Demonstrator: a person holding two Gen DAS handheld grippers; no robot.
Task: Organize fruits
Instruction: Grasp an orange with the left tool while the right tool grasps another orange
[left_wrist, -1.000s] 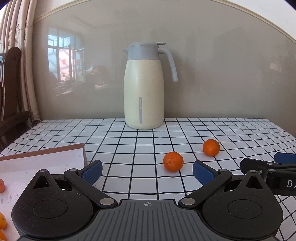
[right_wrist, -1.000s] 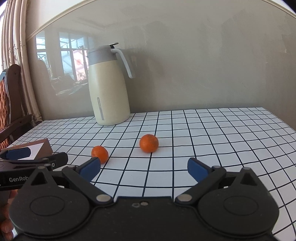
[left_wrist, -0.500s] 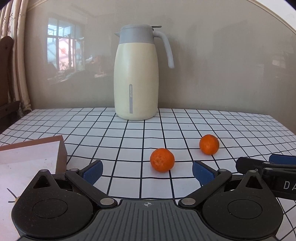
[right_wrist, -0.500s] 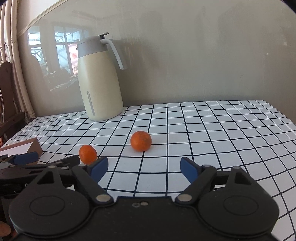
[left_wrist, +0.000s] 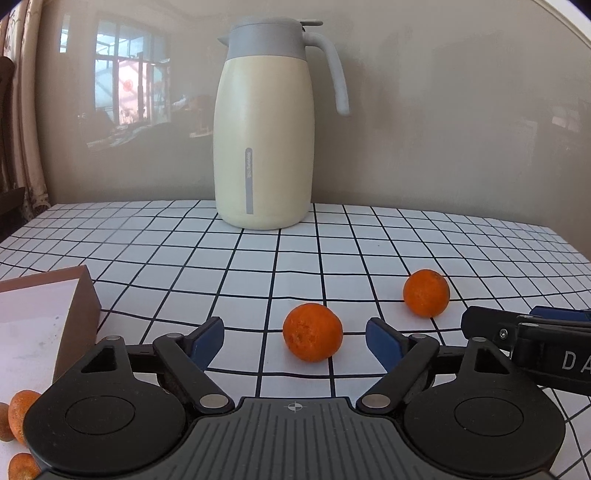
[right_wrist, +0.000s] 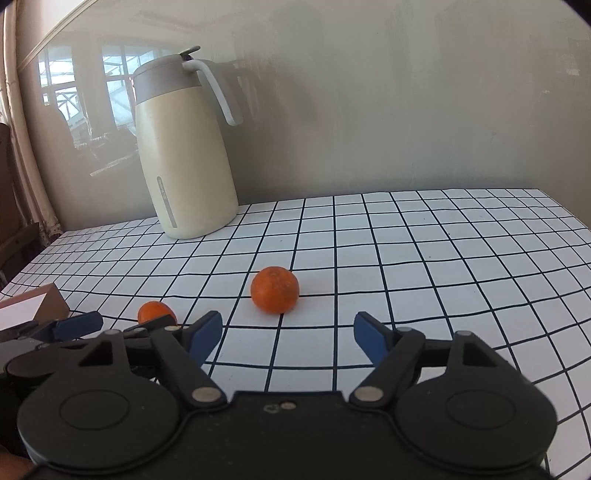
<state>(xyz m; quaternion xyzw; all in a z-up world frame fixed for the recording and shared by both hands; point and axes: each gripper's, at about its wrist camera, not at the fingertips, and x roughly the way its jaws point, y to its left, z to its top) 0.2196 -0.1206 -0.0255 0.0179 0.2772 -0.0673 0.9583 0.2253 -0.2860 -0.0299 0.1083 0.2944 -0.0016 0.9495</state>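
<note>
Two tangerines lie on the checked tablecloth. In the left wrist view the near tangerine (left_wrist: 312, 331) sits between the tips of my open left gripper (left_wrist: 294, 340); the far tangerine (left_wrist: 426, 292) lies to its right. In the right wrist view my open, empty right gripper (right_wrist: 287, 336) points at the larger-looking tangerine (right_wrist: 274, 295) just ahead, with the other tangerine (right_wrist: 156, 312) to the left beside the left gripper's fingers (right_wrist: 74, 325). A brown box with a white inside (left_wrist: 40, 325) stands at the left, with several tangerines (left_wrist: 20, 413) in it.
A cream thermos jug with a grey lid and handle (left_wrist: 267, 125) stands at the back of the table near the wall. The right gripper's finger (left_wrist: 524, 332) reaches in from the right of the left wrist view. A dark chair (right_wrist: 11, 206) stands at the far left.
Both grippers have moved forward and lower toward the tangerines. The near tangerine now lies between the left gripper's tips. Both stay open.
</note>
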